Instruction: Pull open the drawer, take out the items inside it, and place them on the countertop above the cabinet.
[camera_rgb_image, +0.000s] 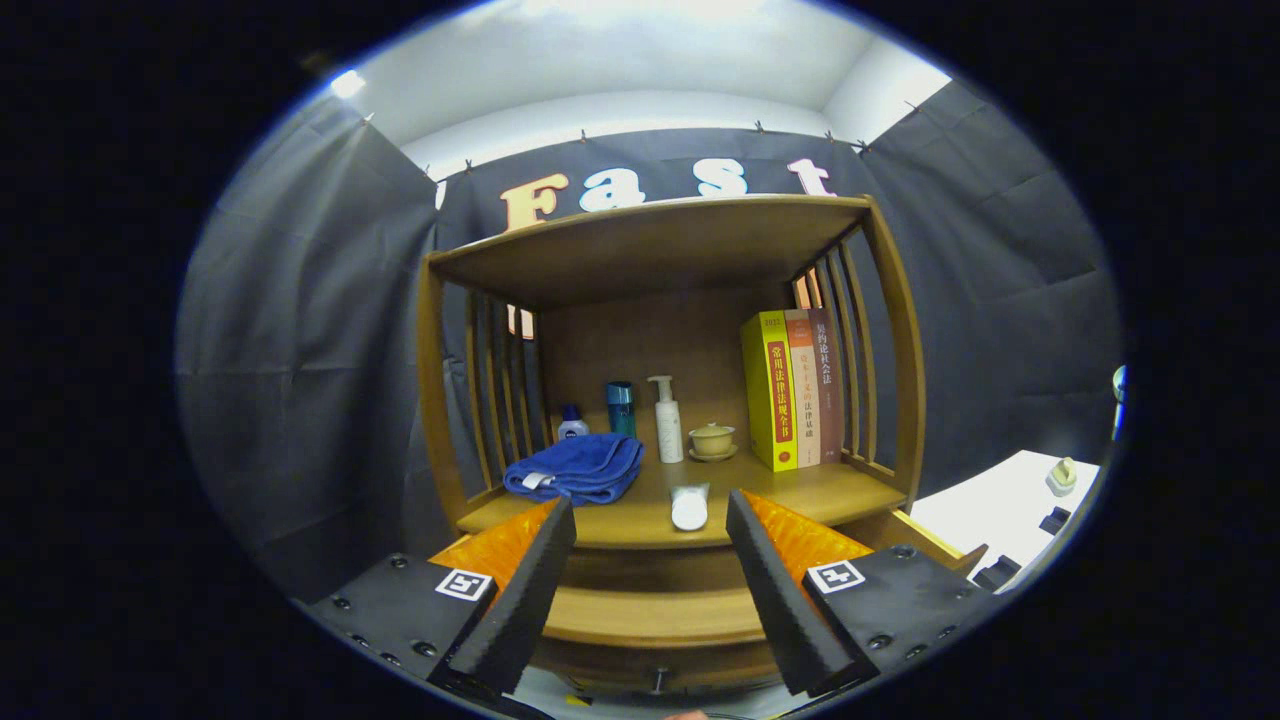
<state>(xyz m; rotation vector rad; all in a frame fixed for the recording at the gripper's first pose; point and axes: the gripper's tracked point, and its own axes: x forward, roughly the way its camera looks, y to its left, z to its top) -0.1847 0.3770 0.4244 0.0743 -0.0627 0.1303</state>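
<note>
The wooden cabinet's countertop (820, 490) lies just beyond my fingers. A white tube (689, 508) rests on its front edge, seen in the gap between the fingertips, and a folded blue towel (580, 468) sits to its left. My gripper (650, 502) is open, with nothing between its fingers. Below the countertop, the drawer front (650, 615) with a small knob (657, 680) stands out toward me between the fingers. The inside of the drawer is hidden.
Toward the back of the countertop stand a small blue-capped bottle (572, 422), a teal bottle (621, 407), a white pump bottle (667, 420), a lidded cup on a saucer (712, 440) and upright books (790, 390). A top shelf (650, 240) and slatted sides enclose it. A white table (1010, 510) is to the right.
</note>
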